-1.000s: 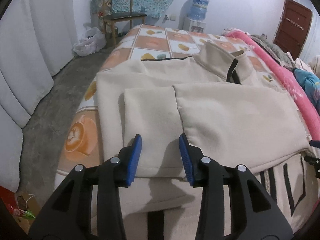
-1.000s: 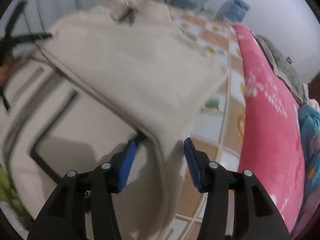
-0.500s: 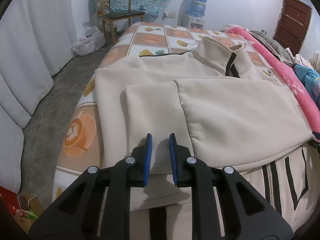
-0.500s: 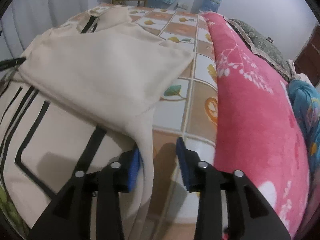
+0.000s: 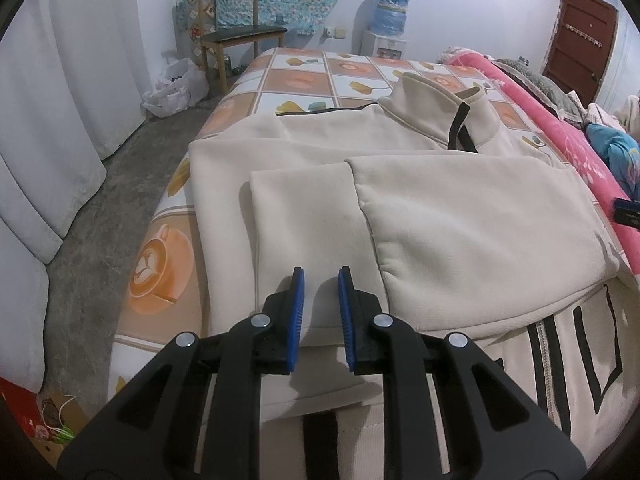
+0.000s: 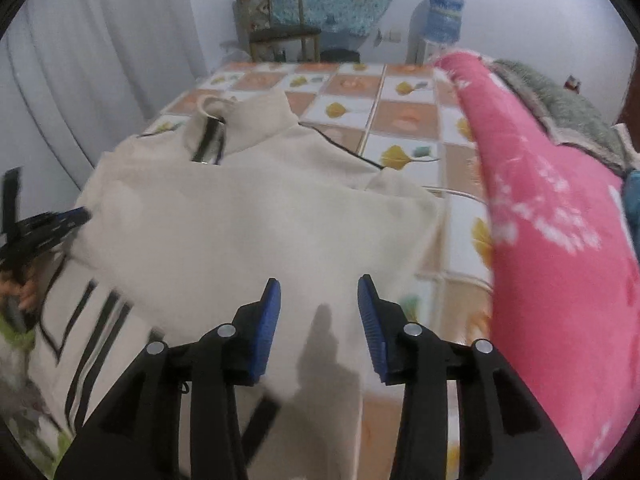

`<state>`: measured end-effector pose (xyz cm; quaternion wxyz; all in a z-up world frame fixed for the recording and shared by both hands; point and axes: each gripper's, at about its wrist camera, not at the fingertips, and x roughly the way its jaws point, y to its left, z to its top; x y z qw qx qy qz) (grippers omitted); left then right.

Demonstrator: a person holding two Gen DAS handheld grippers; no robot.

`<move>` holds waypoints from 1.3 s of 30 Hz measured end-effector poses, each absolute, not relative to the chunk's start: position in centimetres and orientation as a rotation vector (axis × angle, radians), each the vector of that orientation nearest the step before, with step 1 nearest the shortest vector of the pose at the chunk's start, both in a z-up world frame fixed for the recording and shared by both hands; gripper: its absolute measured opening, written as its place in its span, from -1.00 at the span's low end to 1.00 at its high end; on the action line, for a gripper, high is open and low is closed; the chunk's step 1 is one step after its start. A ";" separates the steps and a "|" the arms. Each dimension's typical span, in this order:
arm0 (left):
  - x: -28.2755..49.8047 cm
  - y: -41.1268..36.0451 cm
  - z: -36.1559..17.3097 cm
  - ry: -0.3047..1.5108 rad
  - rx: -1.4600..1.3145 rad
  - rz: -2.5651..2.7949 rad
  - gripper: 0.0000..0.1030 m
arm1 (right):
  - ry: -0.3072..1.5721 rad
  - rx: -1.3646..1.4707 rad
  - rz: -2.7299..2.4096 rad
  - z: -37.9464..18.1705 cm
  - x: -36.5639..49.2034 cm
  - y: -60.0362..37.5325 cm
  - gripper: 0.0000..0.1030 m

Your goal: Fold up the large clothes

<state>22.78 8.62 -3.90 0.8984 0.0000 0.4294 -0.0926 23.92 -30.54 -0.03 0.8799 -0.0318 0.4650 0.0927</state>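
Right gripper [image 6: 318, 312] jaws reopened, apparently released jacket [image 6: 248, 216]

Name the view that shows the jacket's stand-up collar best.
The left wrist view: the collar is sharp, with its black zip edge clear, beyond the left tongs. The right wrist view shows the collar too, but blurred, past the right tongs.

Each claw, left [image 5: 321, 280] and right [image 6: 319, 289], is black plastic with ribbed blue pads [image 5: 298, 292]. Silver screw heads [image 5: 260, 321] dot the black arms behind those pads.
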 end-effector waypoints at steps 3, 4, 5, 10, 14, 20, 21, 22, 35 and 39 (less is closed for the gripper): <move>22.8 8.6 -3.9 0.890 -0.005 -0.194 -0.68 | 1.027 -0.082 0.097 -2.9 27.9 -31.7 -0.25; 22.8 8.6 -3.9 0.890 -0.004 -0.195 -0.68 | 1.036 -0.087 0.054 -3.3 28.9 -32.4 -0.26; 22.8 8.6 -3.9 0.890 -0.003 -0.194 -0.68 | 1.029 -0.086 0.030 -3.4 29.4 -33.1 -0.39; 22.8 8.8 -3.8 0.896 -0.024 -0.209 -0.65 | 0.959 -0.028 -0.180 -1.4 30.3 -36.4 -0.45; 22.0 9.8 -2.5 0.877 -0.072 -0.215 -0.50 | 0.885 0.053 -0.082 1.8 26.3 -35.4 -0.29; 18.3 10.4 0.6 0.816 -0.073 -0.219 0.04 | 0.847 -0.004 0.079 3.8 17.8 -29.9 0.37; 17.3 10.3 1.0 0.806 -0.066 -0.213 0.18 | 0.855 0.001 0.099 3.7 17.0 -29.4 0.45; 16.6 10.1 1.2 0.804 -0.058 -0.210 0.26 | 0.870 0.008 0.122 3.3 15.9 -28.6 0.47; 5.8 6.8 -4.0 0.943 0.047 -0.175 0.66 | 1.076 -0.015 0.156 -4.2 5.5 -21.3 0.57; 5.0 6.2 -5.7 0.944 0.061 -0.142 0.70 | 1.051 -0.057 0.106 -4.4 4.8 -20.6 0.62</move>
